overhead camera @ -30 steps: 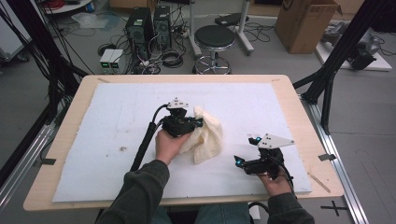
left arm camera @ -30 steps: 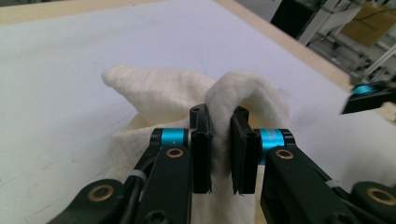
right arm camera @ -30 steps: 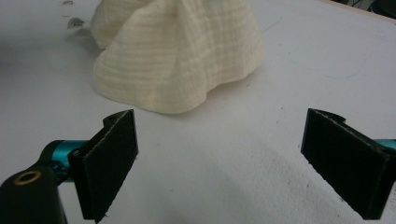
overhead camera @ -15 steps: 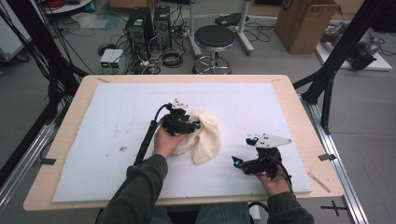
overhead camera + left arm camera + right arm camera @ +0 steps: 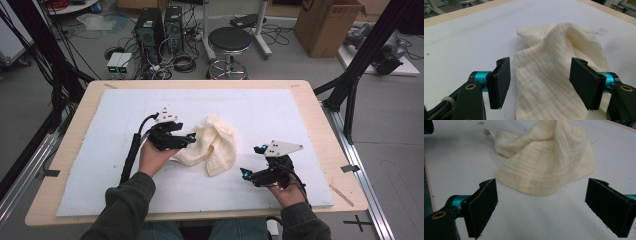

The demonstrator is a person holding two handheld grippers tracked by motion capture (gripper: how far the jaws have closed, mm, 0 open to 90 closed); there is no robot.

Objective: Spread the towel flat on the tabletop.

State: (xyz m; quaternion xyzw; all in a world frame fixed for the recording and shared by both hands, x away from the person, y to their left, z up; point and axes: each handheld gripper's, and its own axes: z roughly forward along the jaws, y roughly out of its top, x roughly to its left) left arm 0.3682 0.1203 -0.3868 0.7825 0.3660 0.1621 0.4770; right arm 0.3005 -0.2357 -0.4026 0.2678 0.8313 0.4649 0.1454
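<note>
- A wooden table point(image 5: 310, 100) carries a big white mat point(image 5: 280, 115) that covers most of its top; the mat shows faint dark smudges
- On the floor beyond the table stand a cardboard box point(image 5: 327, 25), a round black stool point(image 5: 229, 40) and two dark computer towers point(image 5: 160, 25) among loose cables; no writing on any of them can be read
- A cream ribbed cloth point(image 5: 212, 145) lies crumpled near the middle of the mat, bunched up into a soft peak; in the right gripper view a small white tag point(image 5: 487, 132) sticks out at its far left edge, its print too small to read
- The left gripper point(image 5: 189, 140) is held palm-up by the left hand point(image 5: 155, 157), pointing right, with its tips at the cloth's left edge; its cable trails back along the sleeve
- In the left gripper view its jaws stand wide apart on either side of a flat fold of the cloth, gripping nothing
- The right gripper point(image 5: 250, 162) points left towards the cloth, near it but apart from it, with the grey plate on top
- In the right gripper view its jaws are spread wide, with bare mat between them
- Compared with a second ago, the left gripper has slid slightly lower and further left along the cloth, while the right one sits about where it was
</note>
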